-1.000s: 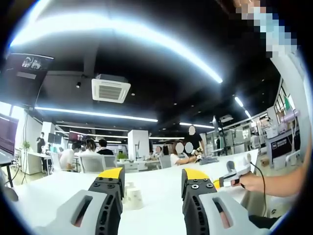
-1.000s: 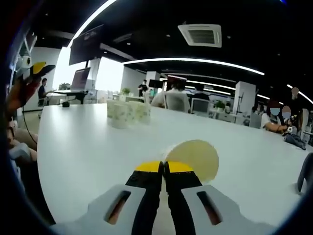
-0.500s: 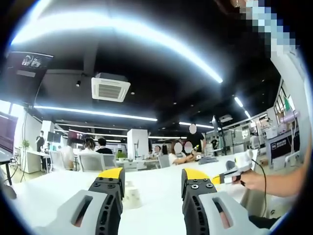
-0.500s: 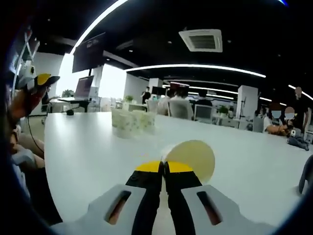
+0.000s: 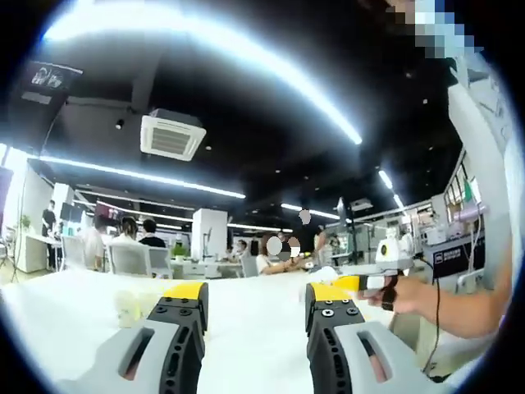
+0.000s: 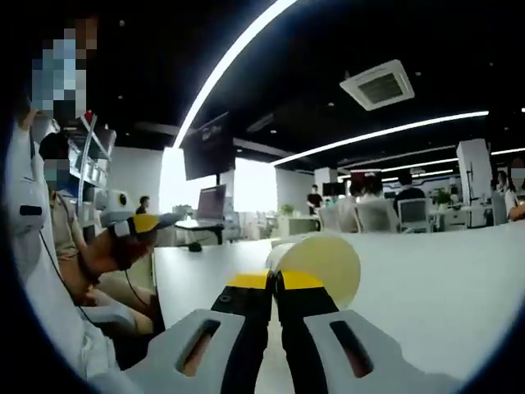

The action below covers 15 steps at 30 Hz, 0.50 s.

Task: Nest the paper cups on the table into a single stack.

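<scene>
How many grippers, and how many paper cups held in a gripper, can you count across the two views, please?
Grippers: 2, the left gripper and the right gripper.
Paper cups held: 1, the paper cup in the right gripper.
Total: 3. The loose cups are too blurred to count.

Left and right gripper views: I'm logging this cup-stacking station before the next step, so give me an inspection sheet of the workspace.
Surface: white table, bare where it shows.
Job's things: one paper cup lying sideways in the right gripper; loose paper cups blurred, far on the table.
Clutter: nothing seen.
Grippers: right gripper jaws shut on the paper cup's rim; left gripper jaws apart, holding nothing.
Cables: a black cable hangs under the person's hand; another cable runs along the sleeve.
Surroundings: open office, seated people, ceiling air vent, strip lights, hanging screen.
</scene>
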Available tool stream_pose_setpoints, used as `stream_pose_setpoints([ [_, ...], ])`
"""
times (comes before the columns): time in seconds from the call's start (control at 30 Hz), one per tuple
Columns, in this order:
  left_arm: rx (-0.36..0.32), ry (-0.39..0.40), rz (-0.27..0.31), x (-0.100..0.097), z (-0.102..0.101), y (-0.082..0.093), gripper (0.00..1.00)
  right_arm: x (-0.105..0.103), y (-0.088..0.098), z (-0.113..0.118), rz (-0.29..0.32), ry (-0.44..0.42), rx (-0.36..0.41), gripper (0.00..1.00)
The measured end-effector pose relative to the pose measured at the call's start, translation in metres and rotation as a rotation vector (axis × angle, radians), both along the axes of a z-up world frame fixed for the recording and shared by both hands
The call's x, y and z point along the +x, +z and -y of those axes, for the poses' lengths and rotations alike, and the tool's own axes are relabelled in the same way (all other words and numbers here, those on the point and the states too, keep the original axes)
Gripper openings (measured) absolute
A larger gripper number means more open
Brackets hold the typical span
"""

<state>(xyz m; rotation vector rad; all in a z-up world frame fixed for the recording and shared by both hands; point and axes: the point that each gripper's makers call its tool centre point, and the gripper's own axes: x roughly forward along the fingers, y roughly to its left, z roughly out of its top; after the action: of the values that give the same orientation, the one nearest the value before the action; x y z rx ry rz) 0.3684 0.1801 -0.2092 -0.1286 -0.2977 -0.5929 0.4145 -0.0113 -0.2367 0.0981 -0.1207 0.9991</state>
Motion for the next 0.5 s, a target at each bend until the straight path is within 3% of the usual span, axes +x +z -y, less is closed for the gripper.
stream_pose_setpoints([
  [0.1, -0.076, -0.082, -0.024, -0.003, 0.009, 0.0, 0.51, -0.018, 0.017, -0.018, 0.033, 0.067, 0.041, 0.03],
  [0.2, -0.087, -0.11, -0.033, -0.003, 0.014, -0.001, 0.51, -0.028, 0.027, -0.029, 0.052, 0.114, 0.059, 0.03],
  [0.33, -0.158, -0.186, -0.065, -0.007, 0.025, -0.002, 0.51, -0.036, 0.031, -0.043, 0.065, 0.172, 0.053, 0.03],
  [0.5, -0.258, -0.256, -0.145, 0.0, 0.039, -0.012, 0.54, -0.043, 0.034, -0.055, 0.076, 0.224, 0.07, 0.03],
])
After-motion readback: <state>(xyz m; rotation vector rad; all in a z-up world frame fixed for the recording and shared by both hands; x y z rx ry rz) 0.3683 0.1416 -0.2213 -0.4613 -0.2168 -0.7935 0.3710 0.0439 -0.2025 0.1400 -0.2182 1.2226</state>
